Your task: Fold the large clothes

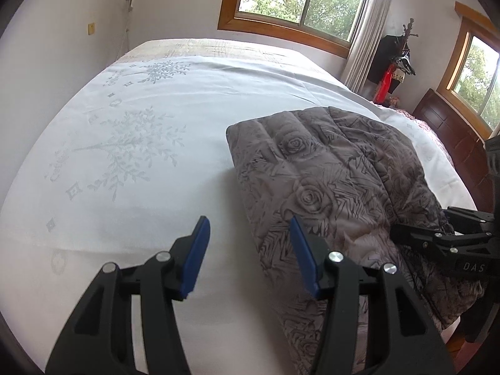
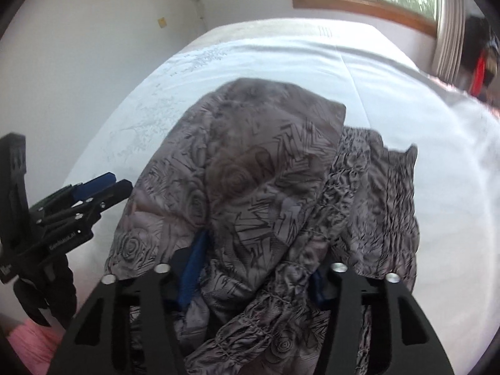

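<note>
Bed (image 1: 125,187): jacket (image 1: 328,172) bunched between right gripper (image 2: 253,268) fingers.

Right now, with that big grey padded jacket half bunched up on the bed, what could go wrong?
The right gripper has only bunched fabric of the grey jacket between its fingers, so a layer could slip out. The left gripper is open and empty, so one-sided lifting may drag the fold crooked. The jacket also lies near the bed edge and might slide off.

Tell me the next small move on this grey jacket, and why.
Probably carry the right gripper forward to lay its bunched fabric over the jacket. The jaws stand wide with cloth piled between them, so the grip itself is unclear. The left gripper is open and empty above the bedsheet, free to pin the near edge.
</note>
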The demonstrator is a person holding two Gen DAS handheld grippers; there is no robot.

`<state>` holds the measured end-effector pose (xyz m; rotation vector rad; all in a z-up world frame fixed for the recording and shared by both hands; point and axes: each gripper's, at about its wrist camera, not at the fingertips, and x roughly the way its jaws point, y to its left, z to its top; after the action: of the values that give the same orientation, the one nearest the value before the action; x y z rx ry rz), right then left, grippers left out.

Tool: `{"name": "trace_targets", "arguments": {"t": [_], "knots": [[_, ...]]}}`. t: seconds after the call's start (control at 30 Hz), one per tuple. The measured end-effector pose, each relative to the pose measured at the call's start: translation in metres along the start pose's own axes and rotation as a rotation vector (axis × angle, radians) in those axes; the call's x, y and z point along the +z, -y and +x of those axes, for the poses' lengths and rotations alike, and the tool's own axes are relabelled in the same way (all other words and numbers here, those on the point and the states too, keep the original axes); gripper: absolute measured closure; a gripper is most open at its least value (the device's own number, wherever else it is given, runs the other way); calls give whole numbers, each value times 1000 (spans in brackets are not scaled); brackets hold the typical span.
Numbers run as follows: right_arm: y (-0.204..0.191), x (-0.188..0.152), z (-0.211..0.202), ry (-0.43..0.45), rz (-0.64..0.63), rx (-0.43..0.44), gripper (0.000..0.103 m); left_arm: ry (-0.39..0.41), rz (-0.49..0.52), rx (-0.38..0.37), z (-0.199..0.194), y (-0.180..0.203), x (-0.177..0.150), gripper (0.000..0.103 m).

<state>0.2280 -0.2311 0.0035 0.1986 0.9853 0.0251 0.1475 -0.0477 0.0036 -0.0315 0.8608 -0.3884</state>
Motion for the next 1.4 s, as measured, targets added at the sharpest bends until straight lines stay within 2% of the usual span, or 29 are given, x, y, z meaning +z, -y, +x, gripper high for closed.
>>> {"name": "trace_targets", "arguments": {"t": [0.13, 0.23, 0.43, 0.53, 0.67, 0.83, 1.0, 1.2, 1.4], "knots": [[-14, 3, -15, 49, -36, -13, 74, 1, -3, -1, -2, 2, 0, 51], [-20, 7, -31, 76, -63, 3, 82, 2, -8, -5, -5, 3, -1, 51], [-31, 15, -85, 179, -98, 20, 86, 14, -36, -35, -19, 5, 3, 51], [-18, 13, -111, 226, -85, 4, 87, 42, -11, -49, -33, 20, 5, 51], [16, 1, -120, 222, -17, -29, 87, 42, 46, -82, -35, 49, 7, 51], [72, -29, -99, 160, 79, -64, 86, 4, 126, -96, -17, 89, 0, 51], [105, -55, -65, 89, 126, -65, 82, -39, 165, -113, 3, 110, -10, 51], [126, -75, -39, 103, 169, -19, 77, -63, 170, -113, 27, 108, -19, 51], [144, -86, -19, 126, 250, 78, 73, -57, 166, -101, 36, 105, -26, 51]]}}
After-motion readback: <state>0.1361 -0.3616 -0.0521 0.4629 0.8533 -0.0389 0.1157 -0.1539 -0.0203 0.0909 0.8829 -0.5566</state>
